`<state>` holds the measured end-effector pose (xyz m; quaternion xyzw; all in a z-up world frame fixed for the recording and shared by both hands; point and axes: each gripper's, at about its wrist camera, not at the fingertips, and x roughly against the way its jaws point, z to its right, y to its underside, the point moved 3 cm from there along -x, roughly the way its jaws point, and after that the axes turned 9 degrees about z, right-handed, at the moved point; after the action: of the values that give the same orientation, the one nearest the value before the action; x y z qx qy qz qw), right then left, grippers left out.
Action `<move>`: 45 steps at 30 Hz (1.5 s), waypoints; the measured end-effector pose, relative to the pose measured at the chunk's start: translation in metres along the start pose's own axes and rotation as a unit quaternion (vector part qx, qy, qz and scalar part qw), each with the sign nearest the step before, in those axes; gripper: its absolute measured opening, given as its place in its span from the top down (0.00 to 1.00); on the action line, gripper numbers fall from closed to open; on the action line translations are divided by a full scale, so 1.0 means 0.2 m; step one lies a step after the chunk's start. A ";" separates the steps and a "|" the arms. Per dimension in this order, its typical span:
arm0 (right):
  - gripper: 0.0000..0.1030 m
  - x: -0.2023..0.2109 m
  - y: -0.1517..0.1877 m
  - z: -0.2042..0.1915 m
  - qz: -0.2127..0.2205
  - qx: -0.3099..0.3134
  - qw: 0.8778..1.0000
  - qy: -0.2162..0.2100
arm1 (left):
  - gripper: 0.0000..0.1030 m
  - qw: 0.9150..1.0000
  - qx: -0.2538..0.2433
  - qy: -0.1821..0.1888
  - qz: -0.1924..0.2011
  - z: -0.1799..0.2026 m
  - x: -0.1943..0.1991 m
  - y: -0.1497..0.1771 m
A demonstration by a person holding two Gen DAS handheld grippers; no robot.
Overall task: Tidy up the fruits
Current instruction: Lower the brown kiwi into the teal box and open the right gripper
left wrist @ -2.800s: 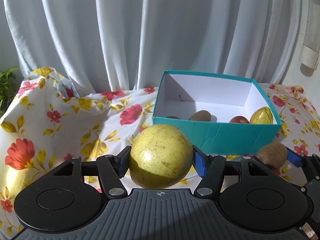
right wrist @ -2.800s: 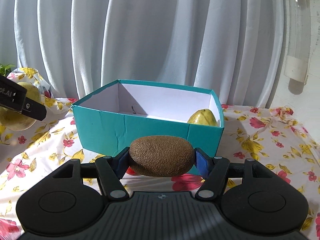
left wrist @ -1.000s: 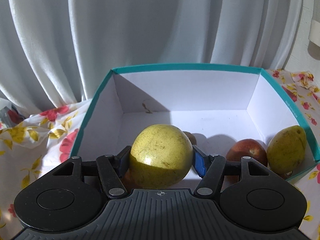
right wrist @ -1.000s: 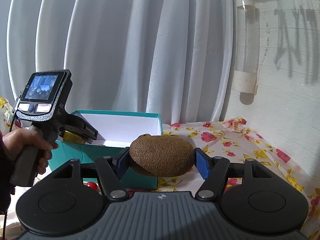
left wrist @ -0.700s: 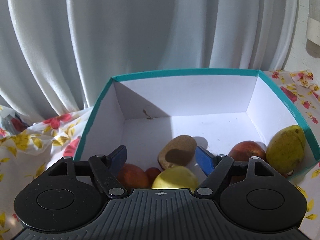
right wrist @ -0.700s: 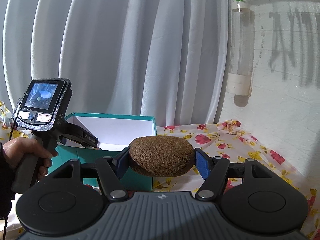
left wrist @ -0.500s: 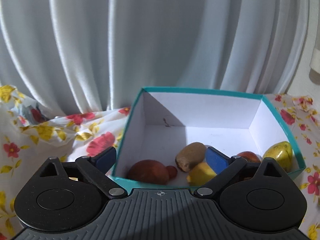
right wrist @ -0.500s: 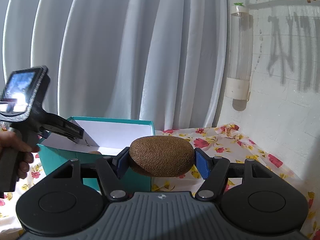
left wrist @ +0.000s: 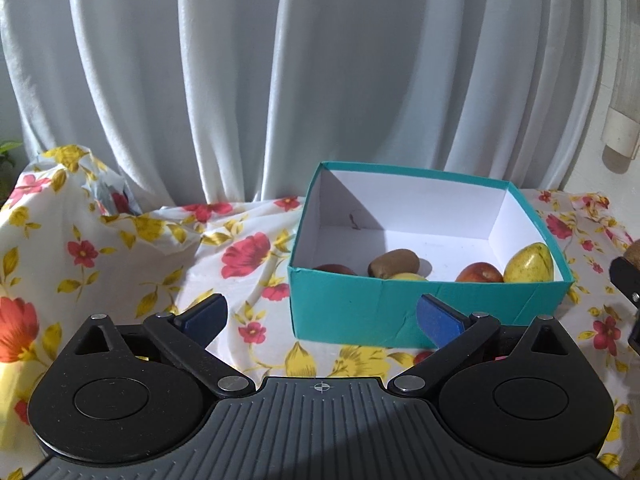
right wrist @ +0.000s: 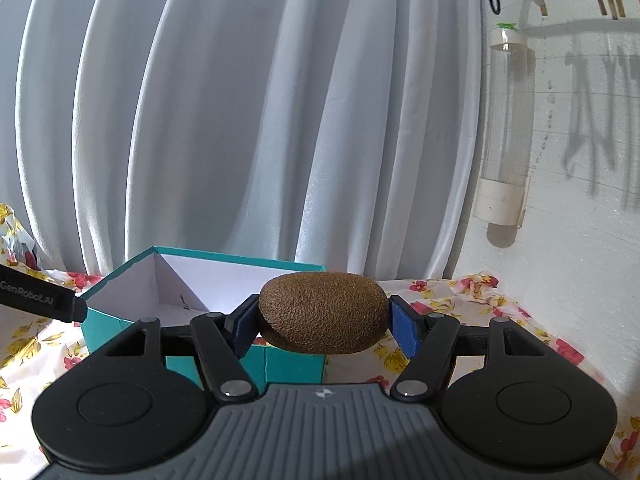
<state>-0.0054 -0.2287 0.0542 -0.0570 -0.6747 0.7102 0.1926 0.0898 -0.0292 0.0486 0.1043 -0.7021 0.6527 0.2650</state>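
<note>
We had a kiwi [right wrist: 323, 312] clamped between the right gripper [right wrist: 324, 322] pads, held above the near corner of the teal box [left wrist: 400, 312]. Box held another kiwi [left wrist: 394, 263], apples [left wrist: 479, 272] and a pear [left wrist: 529, 263]. Left gripper [left wrist: 320, 314] jaws had just been opening, now wide and empty, above the flowered cloth [left wrist: 120, 248].

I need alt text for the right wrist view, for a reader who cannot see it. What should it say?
The right claw grips a brown kiwi by its ends, in front of an open teal box on a floral cloth. White curtains hang behind.
</note>
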 end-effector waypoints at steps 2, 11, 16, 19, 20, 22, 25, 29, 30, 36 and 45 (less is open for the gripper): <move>0.35 -0.04 0.00 -0.03 0.006 0.008 1.000 -0.006 | 0.00 1.000 0.002 -0.010 0.006 -0.02 0.03 0.01; 0.35 -0.28 0.10 -0.16 -0.016 0.041 0.999 -0.024 | 0.00 0.999 0.017 -0.041 0.007 -0.11 0.09 0.04; 0.35 -0.36 0.14 -0.21 -0.022 0.044 0.998 -0.038 | 0.00 0.998 0.025 -0.055 0.006 -0.15 0.13 0.05; 0.35 -0.40 0.17 -0.24 -0.028 0.047 0.997 -0.048 | 0.00 0.998 0.025 -0.060 0.005 -0.16 0.14 0.06; 0.35 -0.42 0.18 -0.25 -0.031 0.048 0.997 -0.049 | 0.00 0.998 0.024 -0.062 0.005 -0.17 0.15 0.06; 0.35 -0.45 0.20 -0.26 -0.041 0.049 0.997 -0.052 | 0.00 0.998 0.025 -0.066 0.004 -0.17 0.15 0.06; 0.35 -0.47 0.22 -0.27 -0.043 0.053 0.996 -0.052 | 0.00 0.997 0.027 -0.070 0.001 -0.18 0.15 0.07; 0.34 -0.50 0.23 -0.28 -0.051 0.057 0.996 -0.054 | 0.00 0.997 0.031 -0.072 -0.003 -0.19 0.15 0.07; 0.34 -0.51 0.23 -0.28 -0.051 0.056 0.996 -0.055 | 0.00 0.997 0.031 -0.074 -0.004 -0.19 0.15 0.08; 0.33 -0.50 0.22 -0.27 -0.045 0.059 0.995 -0.061 | 0.00 0.997 0.028 -0.074 -0.009 -0.18 0.13 0.08; 0.17 -0.29 0.06 -0.12 0.018 0.023 0.999 -0.041 | 0.00 0.998 0.010 -0.062 -0.014 -0.11 0.12 0.11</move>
<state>0.0535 -0.2267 0.0294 -0.0355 -0.6642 0.7309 0.1527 0.0649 0.0002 0.0423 0.1571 -0.7087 0.6485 0.2293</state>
